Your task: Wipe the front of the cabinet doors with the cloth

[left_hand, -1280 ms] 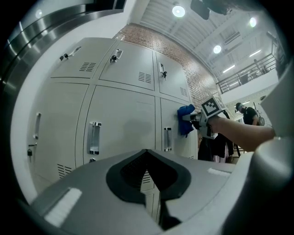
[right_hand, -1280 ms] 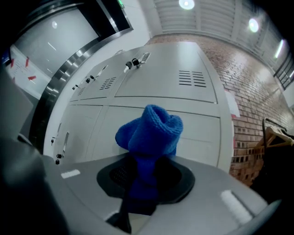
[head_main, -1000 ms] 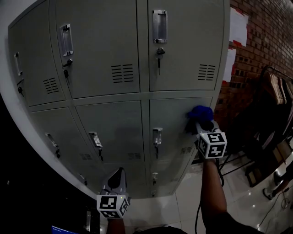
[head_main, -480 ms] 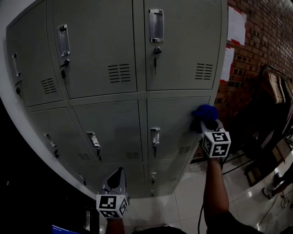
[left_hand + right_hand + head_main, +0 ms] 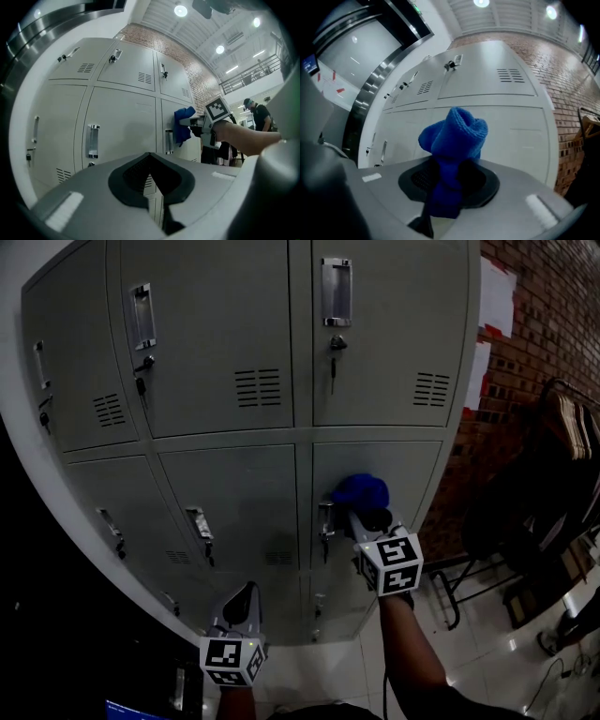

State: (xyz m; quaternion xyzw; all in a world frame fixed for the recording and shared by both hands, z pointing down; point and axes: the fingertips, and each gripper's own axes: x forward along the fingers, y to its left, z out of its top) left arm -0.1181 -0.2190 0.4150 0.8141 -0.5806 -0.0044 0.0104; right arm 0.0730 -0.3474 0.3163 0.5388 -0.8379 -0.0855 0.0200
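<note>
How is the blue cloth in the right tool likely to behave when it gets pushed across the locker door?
The blue cloth looks soft and floppy: it bunches above the right tool, so it likely squashes flat against the door. Its knitted surface probably drags rather than slips.

The cloth (image 5: 361,491) is blue, the cabinet doors (image 5: 234,493) pale grey (the brick wall (image 5: 544,315) reddish-brown).

left tongs (image 5: 247,592) closed, low | right tongs (image 5: 362,515) clamped on cloth (image 5: 361,489), raised
</note>
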